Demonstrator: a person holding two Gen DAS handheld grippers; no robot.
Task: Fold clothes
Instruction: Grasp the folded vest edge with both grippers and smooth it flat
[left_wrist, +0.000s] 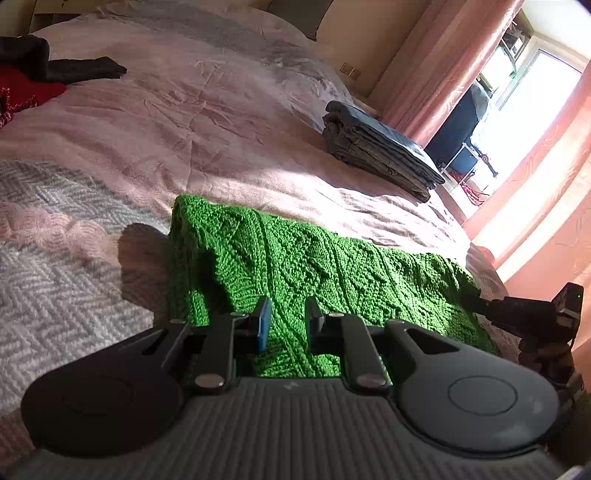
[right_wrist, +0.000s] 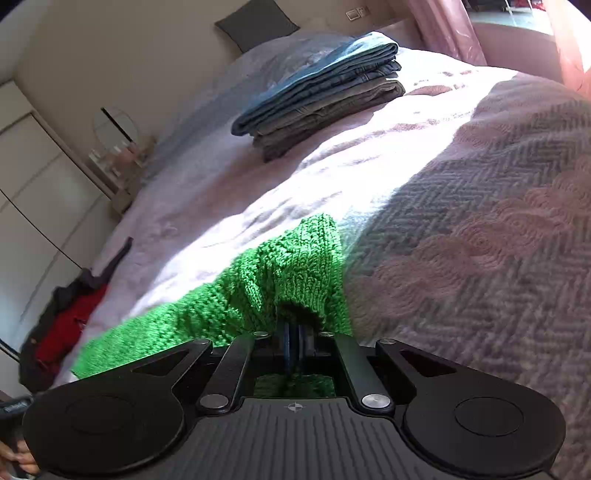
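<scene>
1. On the bed (left_wrist: 221, 110), near its front edge, a green knitted sweater (left_wrist: 295, 254) lies spread across the pink and grey bedspread (left_wrist: 66, 288).
2. The left gripper (left_wrist: 286, 325) hovers low over the sweater's near part. Its jaws stand a narrow gap apart, with green knit showing between the blue pads; whether the pads actually pinch the fabric cannot be told from this view.
3. The right gripper (right_wrist: 294, 343) has its jaws pressed together on the sweater's ribbed edge (right_wrist: 303, 280), which bunches up in a hump just in front of the fingertips. In the right wrist view the rest of the sweater (right_wrist: 177, 321) trails away to the left.
4. In the left wrist view the right gripper (left_wrist: 480, 301) appears at the far right end of the sweater, touching its edge.
5. A folded stack of jeans (left_wrist: 380, 147) sits farther back on the bed, well apart from the sweater, on the side toward the pink curtains (left_wrist: 443, 62).
6. A heap of red and dark clothes (left_wrist: 26, 81) lies at the opposite far side of the bed.
7. Bright sunlight falls across the middle of the bedspread, and the left gripper throws a shadow beside the sweater.
8. A hand (right_wrist: 18, 458) shows at the lower left corner of the right wrist view.
</scene>
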